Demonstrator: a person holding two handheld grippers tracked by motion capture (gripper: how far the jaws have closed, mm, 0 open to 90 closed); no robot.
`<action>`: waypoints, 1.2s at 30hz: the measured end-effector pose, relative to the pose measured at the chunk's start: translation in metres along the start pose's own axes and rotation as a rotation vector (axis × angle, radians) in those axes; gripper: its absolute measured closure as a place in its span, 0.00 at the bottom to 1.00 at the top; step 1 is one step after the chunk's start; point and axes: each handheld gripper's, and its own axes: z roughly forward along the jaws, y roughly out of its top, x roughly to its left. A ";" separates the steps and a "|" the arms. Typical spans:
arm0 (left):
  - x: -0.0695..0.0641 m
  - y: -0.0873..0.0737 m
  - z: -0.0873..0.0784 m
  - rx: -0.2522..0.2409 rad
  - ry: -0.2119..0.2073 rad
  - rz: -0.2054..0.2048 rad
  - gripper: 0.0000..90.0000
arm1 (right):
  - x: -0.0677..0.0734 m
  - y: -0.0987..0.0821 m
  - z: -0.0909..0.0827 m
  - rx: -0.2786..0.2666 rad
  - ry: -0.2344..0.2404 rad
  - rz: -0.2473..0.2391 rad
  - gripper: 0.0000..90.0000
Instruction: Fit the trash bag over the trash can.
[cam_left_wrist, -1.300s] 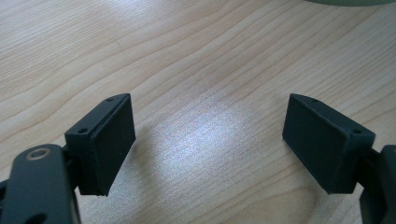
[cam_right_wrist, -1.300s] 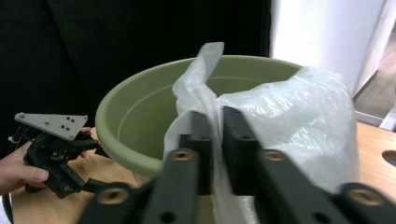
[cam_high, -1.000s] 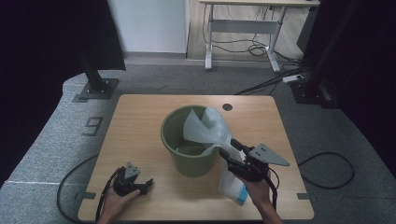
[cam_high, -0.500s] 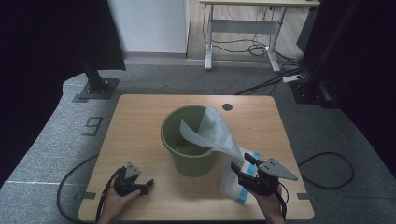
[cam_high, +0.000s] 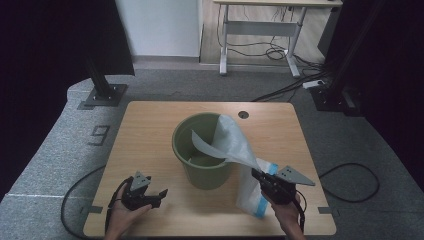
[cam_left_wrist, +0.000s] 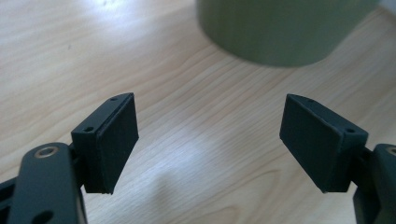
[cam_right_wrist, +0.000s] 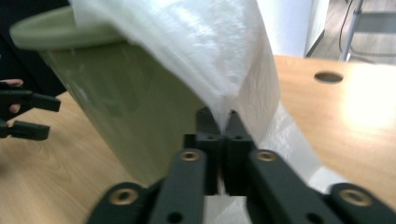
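While right gripper (cam_right_wrist: 223, 128) pinches bag (cam_right_wrist: 205, 51) | left gripper (cam_left_wrist: 210, 140) gapes

My high view looks forward and down from above my side of the light wooden table (cam_high: 150, 130), far enough back to take in the whole top and the grey carpet beyond. My left gripper view rides low and close over the tabletop (cam_left_wrist: 187, 140), facing the base of the round olive-green plastic bucket (cam_left_wrist: 285, 32). My right gripper view sits very near the same bucket (cam_right_wrist: 116, 107), looking level along the table past the thin white plastic bag (cam_right_wrist: 196, 46). All three share the bucket (cam_high: 202, 150) and the tabletop (cam_right_wrist: 355, 112).
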 end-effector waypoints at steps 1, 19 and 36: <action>-0.003 0.004 -0.004 -0.002 -0.004 0.007 0.21 | -0.001 0.003 -0.001 -0.010 0.002 -0.005 0.98; -0.046 0.091 -0.065 -0.188 -0.040 0.068 0.29 | 0.001 0.074 -0.008 -0.109 0.022 -0.147 0.99; -0.076 0.140 -0.044 -0.228 -0.144 0.125 0.28 | 0.022 0.100 0.012 -0.130 0.082 -0.195 0.99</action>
